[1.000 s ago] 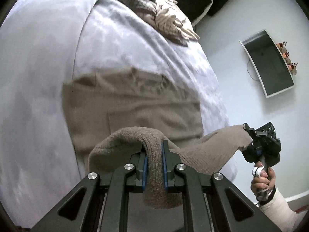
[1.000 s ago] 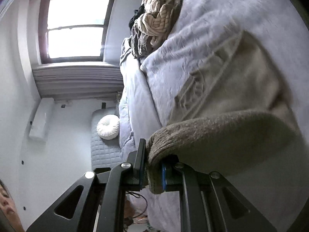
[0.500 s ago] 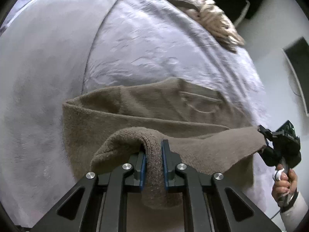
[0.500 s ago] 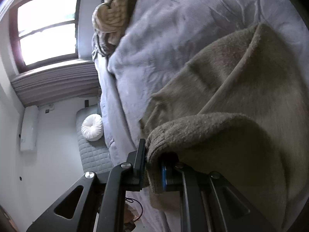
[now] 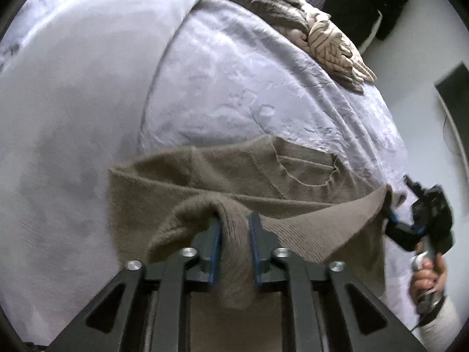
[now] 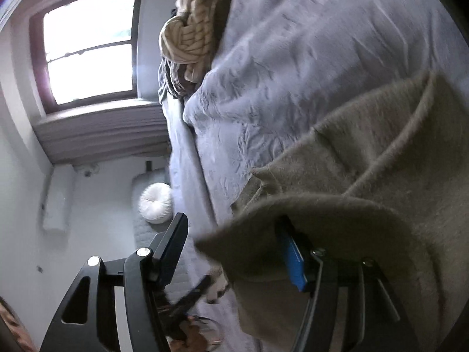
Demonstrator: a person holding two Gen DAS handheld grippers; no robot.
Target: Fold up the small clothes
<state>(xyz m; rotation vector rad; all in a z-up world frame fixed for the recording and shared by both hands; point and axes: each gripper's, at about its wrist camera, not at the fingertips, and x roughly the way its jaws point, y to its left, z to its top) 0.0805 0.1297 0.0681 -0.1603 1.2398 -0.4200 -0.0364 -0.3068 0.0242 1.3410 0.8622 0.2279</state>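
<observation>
A taupe knitted sweater (image 5: 234, 176) lies on the pale grey bedspread (image 5: 249, 94), its near part folded over toward the far edge. My left gripper (image 5: 234, 228) is shut on the sweater's ribbed hem, which bunches between the blue pads. In the right wrist view my right gripper (image 6: 234, 234) stands wide open; the sweater (image 6: 366, 176) drapes over its right finger (image 6: 293, 252), the left finger (image 6: 176, 234) is bare. The right gripper also shows in the left wrist view (image 5: 410, 205), at the hem's right corner.
A pile of beige and brown knitted clothes (image 5: 322, 38) lies at the bed's far end, also in the right wrist view (image 6: 190, 38). A window (image 6: 88, 50), a white round cushion (image 6: 155, 206) and dark clothes (image 5: 366, 8) are off the bed.
Both grippers carried the sweater's hem forward over its body. The right gripper's jaws have now opened wide, letting go of the hem corner. The left stays shut.
</observation>
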